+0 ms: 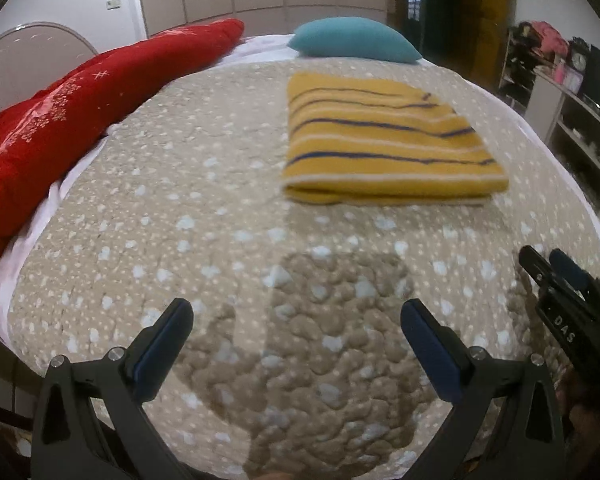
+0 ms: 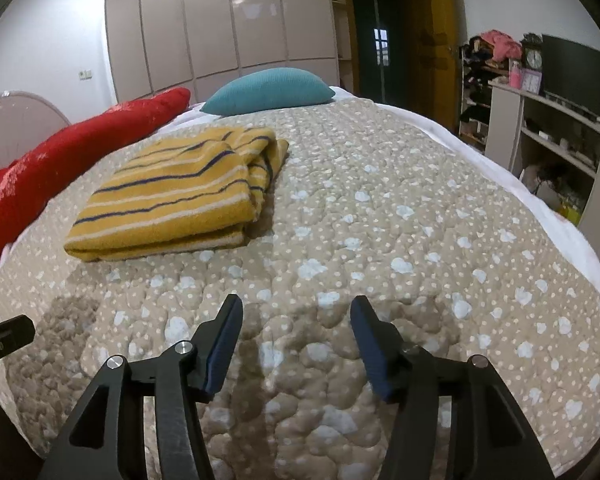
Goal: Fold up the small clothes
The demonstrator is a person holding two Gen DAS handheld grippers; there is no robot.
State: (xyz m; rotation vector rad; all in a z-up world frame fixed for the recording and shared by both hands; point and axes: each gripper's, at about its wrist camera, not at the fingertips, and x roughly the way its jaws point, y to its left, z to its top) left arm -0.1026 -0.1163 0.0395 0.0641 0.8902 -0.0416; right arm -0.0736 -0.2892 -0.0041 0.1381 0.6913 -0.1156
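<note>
Best now to check the fold: edges squared, layers flat, no loose corner at the open side. Yellow striped garment (image 2: 180,196) lying folded on the quilted bed cover (image 2: 420,216), toward its far end, near the teal pillow (image 2: 268,90). Left gripper (image 1: 296,316) and right gripper (image 2: 296,312) both released, empty, over bare cover near its front edge, well apart from the garment.

A folded yellow striped knit garment (image 1: 388,140) is lying on the beige dotted quilted bedspread (image 1: 204,208). Behind it, a teal pillow (image 1: 354,39) is resting at the bed's far end. A red patterned duvet (image 1: 80,108) is lying along the left edge. A shelving unit (image 2: 556,140) is standing right of the bed. Both grippers, the left gripper (image 1: 296,316) and the right gripper (image 2: 296,312), are hovering before the garment, well apart from it.
</note>
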